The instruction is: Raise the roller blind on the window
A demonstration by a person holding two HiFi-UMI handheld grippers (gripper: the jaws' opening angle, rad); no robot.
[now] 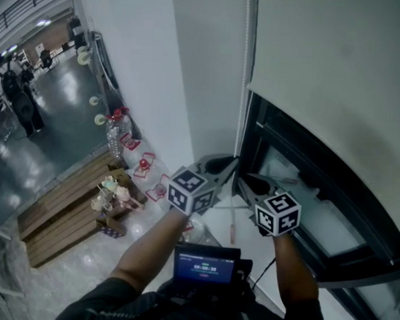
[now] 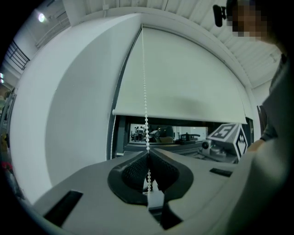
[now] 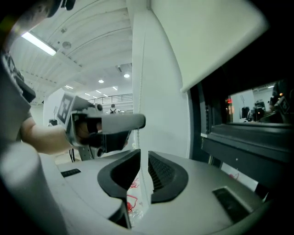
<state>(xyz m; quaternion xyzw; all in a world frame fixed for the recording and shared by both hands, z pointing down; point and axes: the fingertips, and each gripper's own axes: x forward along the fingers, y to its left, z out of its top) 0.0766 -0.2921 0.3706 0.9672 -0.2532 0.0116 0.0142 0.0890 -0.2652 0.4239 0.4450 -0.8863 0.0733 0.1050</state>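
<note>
The pale roller blind point(image 1: 325, 75) hangs partly down over the dark window point(image 1: 299, 188); its bottom edge crosses the left gripper view point(image 2: 183, 78). A white bead chain point(image 1: 243, 91) hangs along the blind's left side. My left gripper point(image 1: 233, 163) points level at it, and its jaws are shut on the chain point(image 2: 145, 92), with beads pinched at the tips of the left gripper point(image 2: 148, 152). Just below and to the right, my right gripper point(image 1: 241, 181) has its jaws slightly apart. The chain point(image 3: 138, 137) runs loose through the gap in the right gripper point(image 3: 143, 153).
A white wall point(image 1: 164, 87) stands left of the window and a white sill point(image 1: 249, 239) lies below it. A small screen device point(image 1: 206, 265) sits at the person's chest. Far down on the left are wooden pallets point(image 1: 64, 209) and bottles on the floor.
</note>
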